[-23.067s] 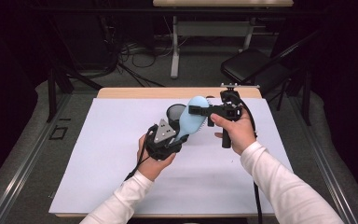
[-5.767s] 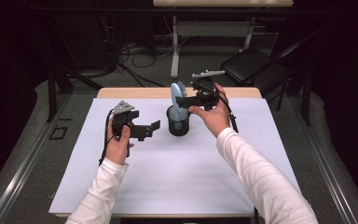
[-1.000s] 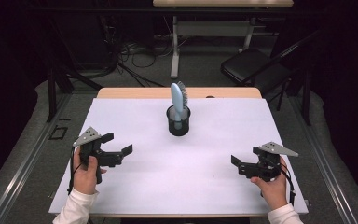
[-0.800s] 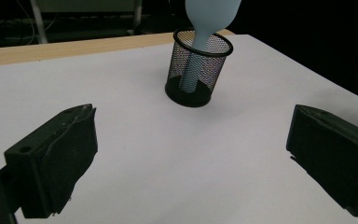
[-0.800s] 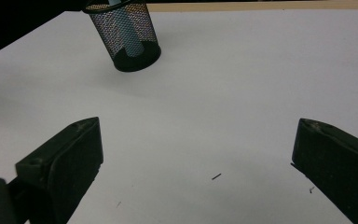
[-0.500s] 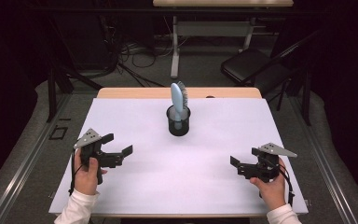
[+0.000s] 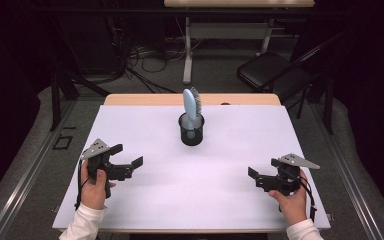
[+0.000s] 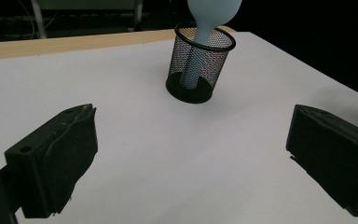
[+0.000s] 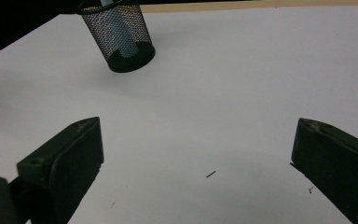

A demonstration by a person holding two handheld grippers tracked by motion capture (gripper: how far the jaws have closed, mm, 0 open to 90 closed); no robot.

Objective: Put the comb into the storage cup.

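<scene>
Hairbrush [image 7: 192,105] stands handle-down in the mesh cup [image 7: 191,131] at the back middle of the surface [image 7: 200,190], leaning on the rim. Left gripper [image 7: 128,161] and right gripper [image 7: 254,176] rest well apart from it, jaws spread and empty. Top-heavy, it could tip the light cup if nudged.

The cup [image 7: 191,131] stands on the table [image 7: 230,200], toward the far side and near the middle; the brush [image 7: 192,106] stands in the cup with its handle down and its head sticking up over the rim. The left gripper [image 7: 130,164] is at the near left of the table, well apart from the cup; the right gripper [image 7: 254,178] is at the near right, also well apart from the cup; the cup sits between them, but farther back. Behind the table, on the floor, stands a chair [image 7: 275,75] to the right; a desk leg [image 7: 187,50] stands farther back near the middle.
</scene>
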